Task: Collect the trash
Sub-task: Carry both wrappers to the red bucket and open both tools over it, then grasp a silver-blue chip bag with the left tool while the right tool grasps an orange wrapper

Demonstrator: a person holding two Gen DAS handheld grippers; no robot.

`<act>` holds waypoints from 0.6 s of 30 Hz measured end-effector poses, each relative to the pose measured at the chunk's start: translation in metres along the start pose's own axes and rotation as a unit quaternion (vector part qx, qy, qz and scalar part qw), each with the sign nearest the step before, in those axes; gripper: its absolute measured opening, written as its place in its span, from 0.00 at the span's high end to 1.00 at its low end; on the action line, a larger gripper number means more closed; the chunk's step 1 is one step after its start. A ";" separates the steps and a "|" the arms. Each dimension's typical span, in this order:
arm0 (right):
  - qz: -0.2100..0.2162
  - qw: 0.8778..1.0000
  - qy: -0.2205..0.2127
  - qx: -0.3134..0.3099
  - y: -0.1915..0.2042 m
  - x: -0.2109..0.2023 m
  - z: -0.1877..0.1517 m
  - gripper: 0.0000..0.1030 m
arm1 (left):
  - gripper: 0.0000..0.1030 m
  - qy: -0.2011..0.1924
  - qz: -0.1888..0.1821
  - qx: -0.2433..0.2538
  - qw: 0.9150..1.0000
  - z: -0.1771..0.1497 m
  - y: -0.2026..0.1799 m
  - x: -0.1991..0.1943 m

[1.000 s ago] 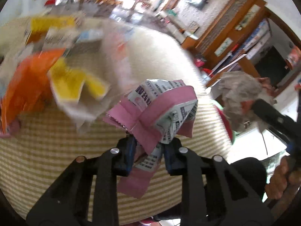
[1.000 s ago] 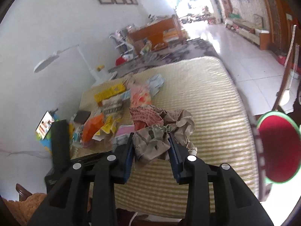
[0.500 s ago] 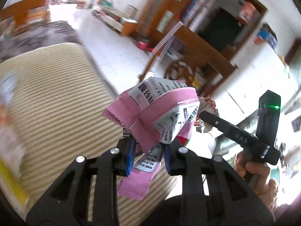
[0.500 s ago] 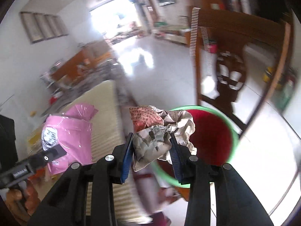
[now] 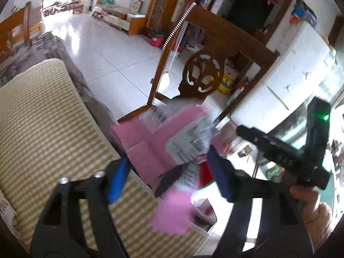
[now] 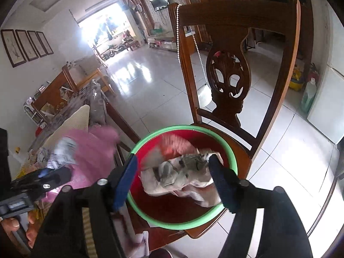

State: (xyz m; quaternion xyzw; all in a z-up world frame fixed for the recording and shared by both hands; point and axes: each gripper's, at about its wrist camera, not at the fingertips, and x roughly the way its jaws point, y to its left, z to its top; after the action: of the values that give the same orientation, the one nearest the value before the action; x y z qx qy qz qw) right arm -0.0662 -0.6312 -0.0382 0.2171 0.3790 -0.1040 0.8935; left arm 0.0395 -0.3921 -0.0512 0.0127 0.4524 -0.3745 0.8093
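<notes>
Right wrist view: both tongs (image 6: 172,180) tilt downward, opening; blurred trash (image 6: 182,169) seemingly released.

Both wrist fisheyes look steeply down and close past their own fingers — the left over the striped table edge (image 5: 53,129), the right onto the green-rimmed basin (image 6: 182,225) — sharing the carved chair (image 6: 230,81) and pink wrapper (image 5: 150,142).
</notes>
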 end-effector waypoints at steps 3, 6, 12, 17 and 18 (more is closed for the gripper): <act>0.000 1.000 -0.002 -0.001 0.004 0.002 0.000 0.28 | 0.25 -0.002 -0.001 -0.013 1.000 0.002 0.007 -0.004; 0.005 1.000 0.002 -0.002 0.010 -0.001 0.001 0.28 | 0.25 -0.010 -0.001 -0.016 1.000 0.004 0.010 -0.010; 0.030 0.999 -0.010 -0.029 0.044 -0.023 0.001 0.28 | 0.25 -0.047 0.014 -0.039 0.998 -0.013 0.025 -0.054; 0.079 0.995 -0.018 -0.064 0.098 -0.043 0.000 0.28 | 0.25 -0.075 0.056 -0.082 0.992 -0.049 0.060 -0.108; 0.089 0.994 -0.018 -0.068 0.107 -0.046 0.000 0.28 | 0.25 -0.080 0.073 -0.090 0.990 -0.059 0.070 -0.125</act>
State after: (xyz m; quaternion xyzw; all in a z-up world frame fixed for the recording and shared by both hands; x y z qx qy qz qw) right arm -0.0609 -0.5360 0.0283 0.1865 0.3483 -0.0021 0.9186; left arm 0.0018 -0.2463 -0.0160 -0.0571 0.4159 -0.2720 0.8659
